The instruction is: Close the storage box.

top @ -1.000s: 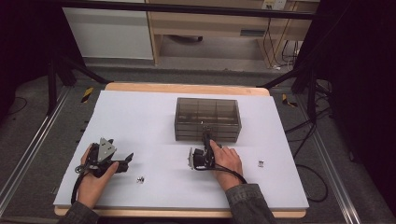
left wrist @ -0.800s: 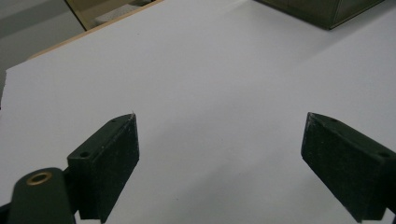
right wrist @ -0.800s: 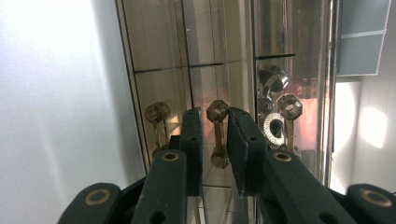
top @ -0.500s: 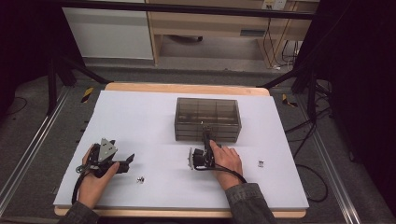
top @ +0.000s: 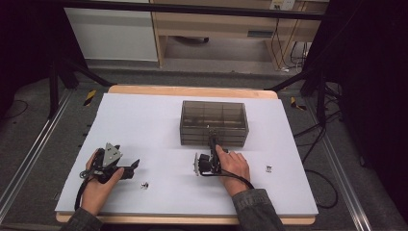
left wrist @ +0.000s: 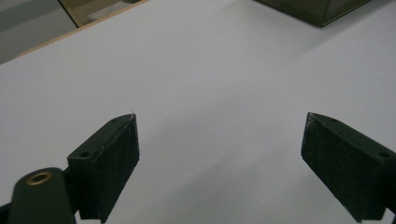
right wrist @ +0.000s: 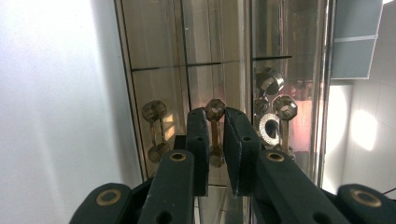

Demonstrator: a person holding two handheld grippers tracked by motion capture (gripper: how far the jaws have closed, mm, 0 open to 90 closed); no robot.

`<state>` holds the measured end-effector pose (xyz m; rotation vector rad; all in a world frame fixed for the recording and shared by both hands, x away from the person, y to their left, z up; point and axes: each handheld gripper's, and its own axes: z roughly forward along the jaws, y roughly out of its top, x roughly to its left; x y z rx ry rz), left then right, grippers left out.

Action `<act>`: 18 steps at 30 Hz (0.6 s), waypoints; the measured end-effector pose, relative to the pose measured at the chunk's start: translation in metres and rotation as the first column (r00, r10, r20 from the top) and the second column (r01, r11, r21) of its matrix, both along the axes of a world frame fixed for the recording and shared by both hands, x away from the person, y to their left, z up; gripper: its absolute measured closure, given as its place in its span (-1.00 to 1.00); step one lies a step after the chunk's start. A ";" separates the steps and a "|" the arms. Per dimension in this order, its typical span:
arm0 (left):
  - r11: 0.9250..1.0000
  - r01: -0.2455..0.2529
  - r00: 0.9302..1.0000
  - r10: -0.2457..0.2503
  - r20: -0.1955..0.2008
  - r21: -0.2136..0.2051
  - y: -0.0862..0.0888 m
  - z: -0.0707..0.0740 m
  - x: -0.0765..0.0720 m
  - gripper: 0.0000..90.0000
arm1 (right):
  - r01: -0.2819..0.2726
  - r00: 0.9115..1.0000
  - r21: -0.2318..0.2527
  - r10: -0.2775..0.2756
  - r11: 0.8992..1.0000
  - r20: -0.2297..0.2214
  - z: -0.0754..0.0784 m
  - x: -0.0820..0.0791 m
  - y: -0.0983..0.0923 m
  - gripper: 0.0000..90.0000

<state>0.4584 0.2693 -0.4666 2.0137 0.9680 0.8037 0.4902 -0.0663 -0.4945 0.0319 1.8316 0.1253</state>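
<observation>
A smoky see-through drawer box (top: 214, 118) stands at the middle of the white table (top: 154, 125). My right gripper (top: 212, 137) lies on its side against the box's front. In the right gripper view its jaws (right wrist: 215, 112) have just been closing, and now pinch a brass drawer handle (right wrist: 215, 108) between the pads. Similar handles (right wrist: 154, 112) (right wrist: 285, 107) sit on either side. My left gripper (top: 132, 167) rests on the table at the front left. Its jaws (left wrist: 222, 116) stand wide apart over bare table.
One small metal part (top: 143, 185) lies just right of the left gripper, and another (top: 269, 168) lies right of the right hand. Metal nuts and washers (right wrist: 268, 128) show through the box's front. A corner of the box (left wrist: 322, 9) shows far off in the left gripper view.
</observation>
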 end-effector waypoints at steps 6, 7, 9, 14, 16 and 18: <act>1.000 0.004 1.000 -0.004 -0.003 0.001 -0.001 0.000 0.000 -0.76 | 0.001 1.000 -0.003 -0.001 1.000 0.009 -0.002 -0.004 0.001 0.80; 1.000 0.004 1.000 -0.004 -0.003 0.000 -0.001 0.000 0.000 -0.76 | 0.001 1.000 -0.012 0.000 1.000 0.010 -0.001 -0.005 0.001 0.80; 1.000 0.001 1.000 -0.001 0.000 0.000 -0.001 0.000 0.000 -0.76 | 0.009 1.000 -0.001 -0.009 1.000 0.007 -0.002 -0.008 0.001 0.80; 1.000 0.000 1.000 0.000 0.000 0.003 0.000 0.000 -0.001 -0.76 | 0.005 1.000 -0.015 -0.005 1.000 0.008 -0.001 -0.018 0.002 0.80; 1.000 0.002 1.000 -0.002 -0.002 0.004 -0.001 0.000 -0.001 -0.76 | 0.015 1.000 -0.004 -0.015 1.000 0.000 0.000 -0.020 0.003 0.79; 1.000 0.004 1.000 -0.004 0.000 0.007 -0.001 0.000 -0.001 -0.76 | 0.022 0.999 0.023 -0.022 0.999 -0.026 0.001 -0.020 0.002 0.68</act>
